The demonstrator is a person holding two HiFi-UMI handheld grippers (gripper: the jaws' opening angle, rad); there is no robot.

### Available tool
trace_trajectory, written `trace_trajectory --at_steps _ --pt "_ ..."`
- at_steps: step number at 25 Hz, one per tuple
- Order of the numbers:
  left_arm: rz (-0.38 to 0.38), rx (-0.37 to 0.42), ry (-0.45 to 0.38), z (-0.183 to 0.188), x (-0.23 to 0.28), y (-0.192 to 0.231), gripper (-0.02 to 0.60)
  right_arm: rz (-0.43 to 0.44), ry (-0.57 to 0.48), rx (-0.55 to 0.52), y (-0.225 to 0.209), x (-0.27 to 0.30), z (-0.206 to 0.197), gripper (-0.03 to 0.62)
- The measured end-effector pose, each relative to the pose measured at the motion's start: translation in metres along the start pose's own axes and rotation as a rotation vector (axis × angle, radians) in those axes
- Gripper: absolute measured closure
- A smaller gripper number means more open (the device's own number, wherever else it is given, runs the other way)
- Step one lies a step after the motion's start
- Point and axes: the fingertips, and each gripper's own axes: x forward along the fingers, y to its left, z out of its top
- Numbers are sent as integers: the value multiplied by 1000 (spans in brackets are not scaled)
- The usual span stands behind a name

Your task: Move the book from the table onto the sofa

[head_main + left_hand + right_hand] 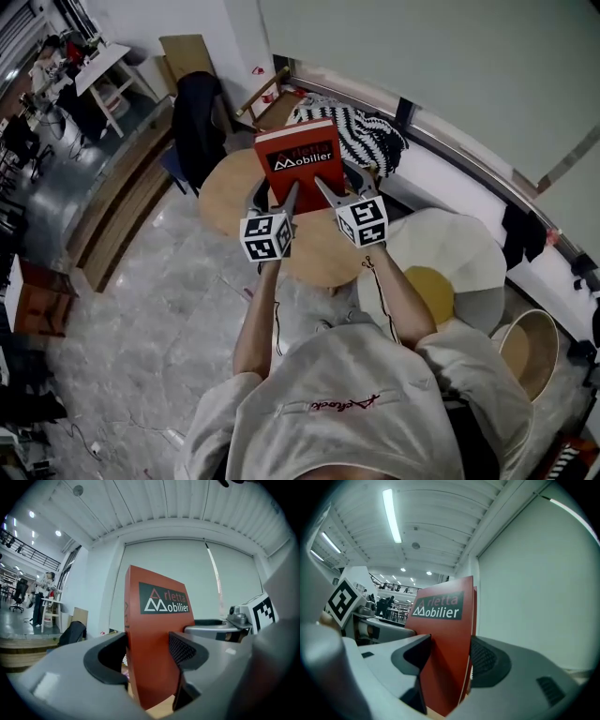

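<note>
- My left gripper [150, 654] and right gripper [447, 660] each pinch the book's near edge, left and right.
- The book [302, 161] stands tilted between them, cover towards me, over the table's [223, 192] far edge.
- A striped blanket [370, 136] lies just beyond.

Red book [298, 141] (white lettering on dark); black-white striped cloth [364, 131].

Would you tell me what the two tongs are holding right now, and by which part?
Both hold the red book: the left tongs clamp its lower end near the spine, the right tongs near the page edge.
</note>
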Motion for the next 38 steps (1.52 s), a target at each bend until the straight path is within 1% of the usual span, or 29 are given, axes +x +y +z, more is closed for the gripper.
trace_trajectory --at_steps 4,10,15,21,27,38 --pt "-69 4 7 -3 23 -32 293 -67 11 0 -31 -22 -6 329" --pt "-192 14 18 -6 57 -89 293 -189 27 -7 -80 -64 -14 329" --pt "-306 19 34 -9 88 -155 293 -299 48 -8 -131 -114 -20 329" --pt "-433 32 50 -12 108 -251 293 -429 68 2 -185 -195 -26 329" --pt "-536 50 58 -16 108 -338 293 -538 70 8 -219 -276 -29 327" --pt "-720 76 93 -41 80 -495 291 -725 94 31 -251 -434 -46 329"
